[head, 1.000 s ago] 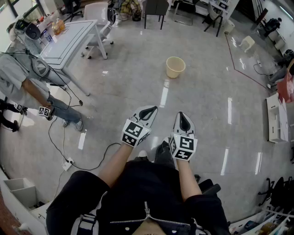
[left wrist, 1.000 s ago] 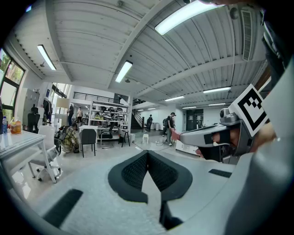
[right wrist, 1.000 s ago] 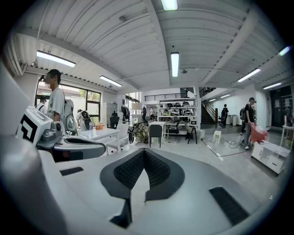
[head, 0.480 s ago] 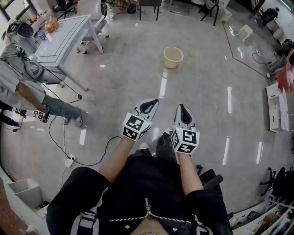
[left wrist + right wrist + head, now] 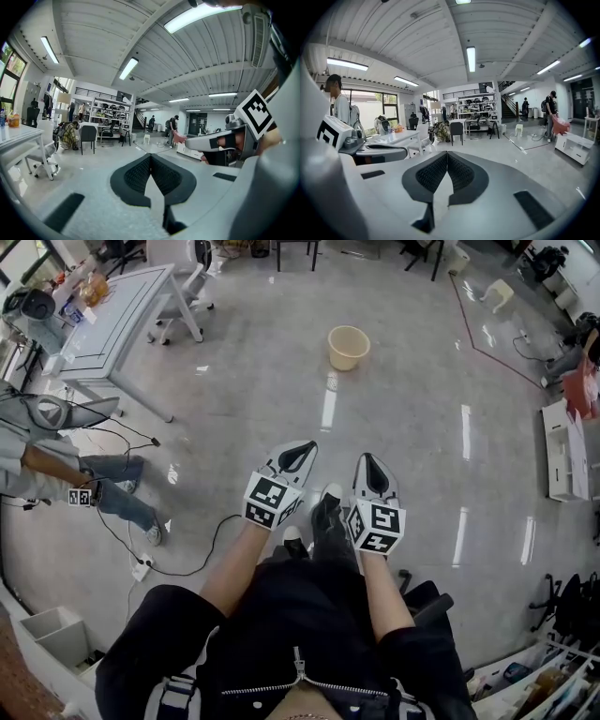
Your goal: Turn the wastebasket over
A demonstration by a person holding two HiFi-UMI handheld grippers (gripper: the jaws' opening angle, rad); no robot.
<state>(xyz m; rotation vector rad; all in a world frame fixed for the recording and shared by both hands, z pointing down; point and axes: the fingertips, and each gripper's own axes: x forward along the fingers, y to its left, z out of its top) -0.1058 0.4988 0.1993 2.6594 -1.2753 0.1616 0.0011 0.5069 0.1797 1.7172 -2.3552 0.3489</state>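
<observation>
A cream wastebasket (image 5: 348,347) stands upright on the grey floor, mouth up, well ahead of me in the head view. Both grippers are held side by side in front of my body, far short of it. My left gripper (image 5: 305,448) points up the frame with its dark pads pressed together and nothing between them (image 5: 150,157). My right gripper (image 5: 368,462) is also shut and empty (image 5: 447,154). Neither gripper view shows the wastebasket. My dark shoe (image 5: 328,507) shows between the two grippers.
A white table (image 5: 112,315) with chairs stands at the back left. A person (image 5: 56,460) stands at the left edge, near a cable and power strip (image 5: 141,568) on the floor. A white cabinet (image 5: 562,446) lines the right side.
The wastebasket sits higher in the head view than before. The person at the left has shifted toward the frame's edge. Both grippers stay shut, side by side.
</observation>
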